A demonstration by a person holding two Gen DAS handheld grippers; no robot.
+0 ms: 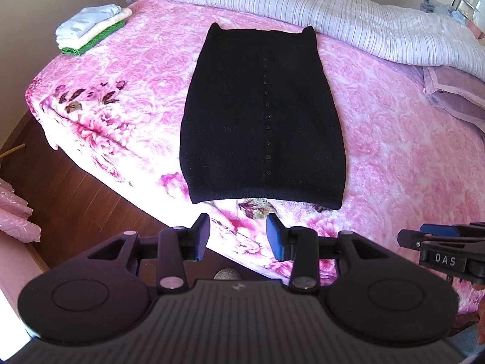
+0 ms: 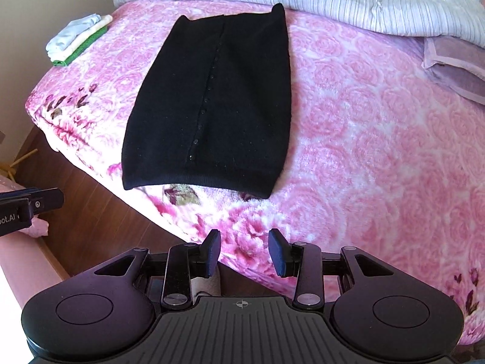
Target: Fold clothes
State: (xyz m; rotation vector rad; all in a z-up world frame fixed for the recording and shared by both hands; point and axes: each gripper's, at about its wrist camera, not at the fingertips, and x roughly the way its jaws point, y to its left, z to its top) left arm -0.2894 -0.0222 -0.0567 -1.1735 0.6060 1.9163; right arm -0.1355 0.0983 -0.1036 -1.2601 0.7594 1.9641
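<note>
Bed (image 1: 394, 157) with pink floral blanket: extends ahead of both grippers. Black garment (image 1: 263, 115): lies flat, folded into a long panel, ahead of both grippers, its near hem just beyond the fingertips. Stack of folded clothes (image 1: 91, 28): far ahead, to the left. Left gripper (image 1: 238, 233): jaws spread, nothing between. Right gripper (image 2: 244, 250): jaws spread, nothing between; clear of the garment
</note>
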